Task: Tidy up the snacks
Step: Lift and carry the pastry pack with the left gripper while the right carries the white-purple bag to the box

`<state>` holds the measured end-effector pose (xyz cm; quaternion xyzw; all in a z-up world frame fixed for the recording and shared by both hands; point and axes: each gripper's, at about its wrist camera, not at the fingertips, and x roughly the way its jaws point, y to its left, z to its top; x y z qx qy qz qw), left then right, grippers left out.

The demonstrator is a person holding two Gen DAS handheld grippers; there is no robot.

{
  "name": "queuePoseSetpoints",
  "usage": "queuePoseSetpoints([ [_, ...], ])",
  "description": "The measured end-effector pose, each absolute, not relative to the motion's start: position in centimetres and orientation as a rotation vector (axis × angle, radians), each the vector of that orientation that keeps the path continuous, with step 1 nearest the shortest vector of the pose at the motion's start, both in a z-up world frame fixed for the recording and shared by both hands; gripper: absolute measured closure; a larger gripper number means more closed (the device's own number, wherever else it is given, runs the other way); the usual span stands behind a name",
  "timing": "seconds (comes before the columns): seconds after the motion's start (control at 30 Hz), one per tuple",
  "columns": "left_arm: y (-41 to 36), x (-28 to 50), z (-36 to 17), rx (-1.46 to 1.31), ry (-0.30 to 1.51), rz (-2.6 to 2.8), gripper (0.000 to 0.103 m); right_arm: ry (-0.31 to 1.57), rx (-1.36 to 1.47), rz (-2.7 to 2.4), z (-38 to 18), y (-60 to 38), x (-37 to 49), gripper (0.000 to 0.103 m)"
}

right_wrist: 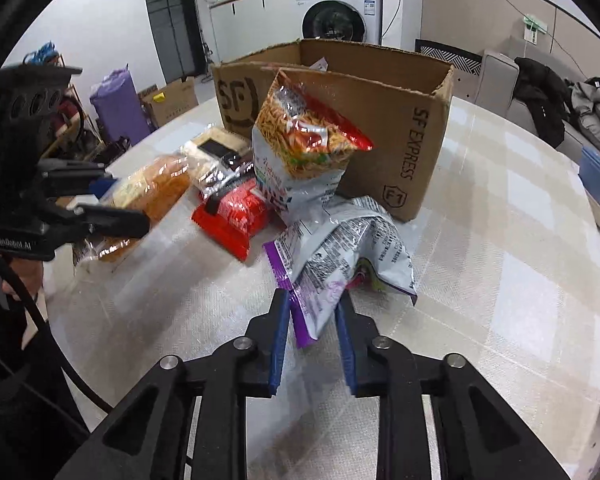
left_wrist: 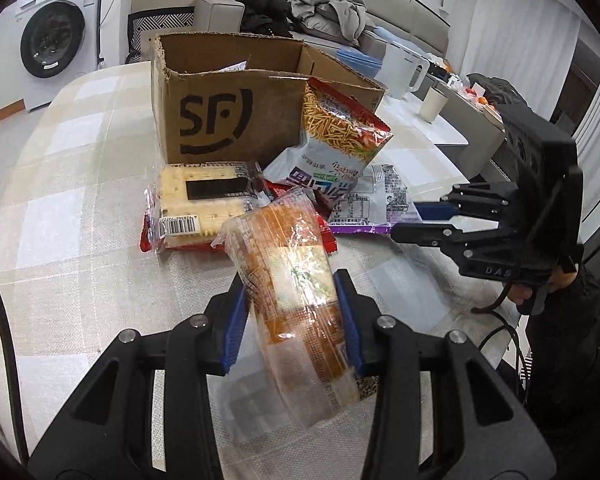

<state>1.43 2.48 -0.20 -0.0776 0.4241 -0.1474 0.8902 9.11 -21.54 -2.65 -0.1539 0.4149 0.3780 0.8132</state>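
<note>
While the checked counter [right_wrist: 500, 240] carries everything, the open cardboard box [left_wrist: 220, 120] stands at its far side, with a noodle-print snack bag [right_wrist: 304, 140] leaning upright against its front wall. A flat cracker packet [left_wrist: 198, 200] lies just before the box on a red packet [right_wrist: 232, 220]. Nearer, the left gripper [left_wrist: 292, 320] has its jaws partly closed, blue pads pressing both sides of an orange-wrapped snack pack [left_wrist: 296, 288], which tilts up clear of the counter. The right gripper [right_wrist: 312, 320] has its jaws nearly together, pinching the purple-edged corner of a crumpled silver bag [right_wrist: 348, 248] beside the box.
</note>
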Motion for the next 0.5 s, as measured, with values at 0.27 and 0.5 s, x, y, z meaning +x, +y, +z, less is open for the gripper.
queuePoseSetpoints([
  [0.27,2.4,1.8,-0.9,-0.166,0.885,-0.299,0.065,0.978,0.021,0.765,-3.4,-24.5,13.5,0.055],
  [0.5,2.4,1.8,-0.7,-0.167,0.876,-0.302,0.065,0.981,0.002,0.754,-3.7,-24.2,13.4,0.078],
])
